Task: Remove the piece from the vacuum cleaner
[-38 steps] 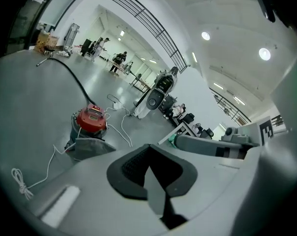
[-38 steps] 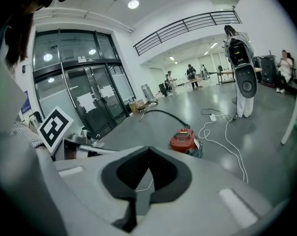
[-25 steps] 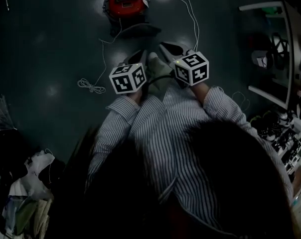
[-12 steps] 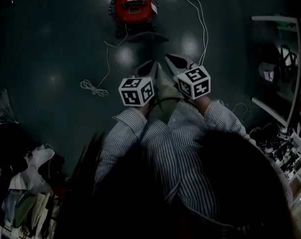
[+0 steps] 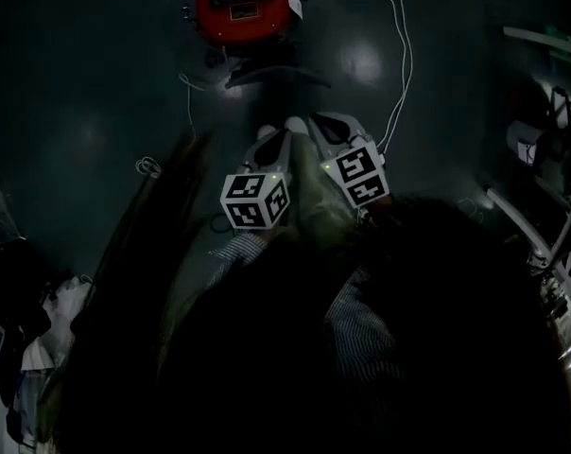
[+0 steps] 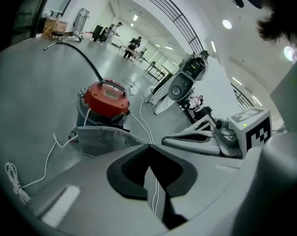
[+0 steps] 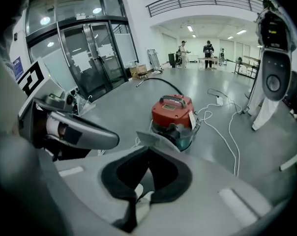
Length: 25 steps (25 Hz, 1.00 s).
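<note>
The red vacuum cleaner (image 5: 243,3) stands on the dark floor at the top of the head view, with a grey flat piece (image 5: 267,72) lying just in front of it. Both grippers hover side by side short of it. My left gripper (image 5: 274,142) is shut and empty, and my right gripper (image 5: 319,123) is shut and empty too. In the left gripper view the vacuum (image 6: 105,100) and the grey piece (image 6: 106,139) lie beyond the closed tips (image 6: 149,146). From the right gripper view, the vacuum (image 7: 173,113) sits straight ahead of the closed tips (image 7: 148,149).
A white cable (image 5: 399,55) runs across the floor right of the vacuum, and a coiled cord (image 5: 148,166) lies at the left. Shelving (image 5: 550,112) stands at the right. A white machine (image 7: 271,68) stands beyond; a black hose (image 7: 161,82) rises behind the vacuum.
The view has advanced toward the vacuum, which now looks larger and sits at the top edge. Both grippers have come closer to it, staying shut.
</note>
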Tool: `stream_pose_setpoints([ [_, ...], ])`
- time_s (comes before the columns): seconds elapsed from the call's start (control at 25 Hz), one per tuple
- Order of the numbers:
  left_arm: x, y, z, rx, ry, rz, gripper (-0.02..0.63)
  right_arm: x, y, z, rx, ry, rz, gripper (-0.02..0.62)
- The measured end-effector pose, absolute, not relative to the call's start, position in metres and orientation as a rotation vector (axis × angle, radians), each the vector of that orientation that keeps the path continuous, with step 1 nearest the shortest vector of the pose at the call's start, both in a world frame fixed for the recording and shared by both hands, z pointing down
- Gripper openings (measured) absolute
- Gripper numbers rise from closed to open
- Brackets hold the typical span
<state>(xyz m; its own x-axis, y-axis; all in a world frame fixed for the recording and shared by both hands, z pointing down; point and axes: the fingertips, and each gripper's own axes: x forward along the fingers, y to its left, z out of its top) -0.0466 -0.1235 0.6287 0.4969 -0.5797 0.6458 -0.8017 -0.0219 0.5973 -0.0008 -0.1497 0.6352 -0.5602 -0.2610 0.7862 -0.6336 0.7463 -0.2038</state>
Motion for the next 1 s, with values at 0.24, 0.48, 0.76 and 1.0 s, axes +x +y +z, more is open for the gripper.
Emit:
stream_pose_setpoints([
  [0.24,-0.056,-0.142,0.693,1.682,-1.226,0.284,0.008,0.006,-0.165,0.697,0.651,-2.146,0.602,0.002],
  [0.48,-0.057,-0.15,0.73,1.667,-1.247,0.309,0.008,0.004,-0.186,0.726,0.589,-2.168,0.482,0.002],
  [0.76,-0.058,-0.151,0.739,1.627,-1.248,0.29,0.008,-0.001,-0.22,0.748,0.403,-2.053,0.119,0.061],
  [1.0,-0.057,-0.147,0.746,1.57,-1.262,0.273,0.008,-0.006,-0.217,0.785,0.218,-1.943,0.164,0.1],
])
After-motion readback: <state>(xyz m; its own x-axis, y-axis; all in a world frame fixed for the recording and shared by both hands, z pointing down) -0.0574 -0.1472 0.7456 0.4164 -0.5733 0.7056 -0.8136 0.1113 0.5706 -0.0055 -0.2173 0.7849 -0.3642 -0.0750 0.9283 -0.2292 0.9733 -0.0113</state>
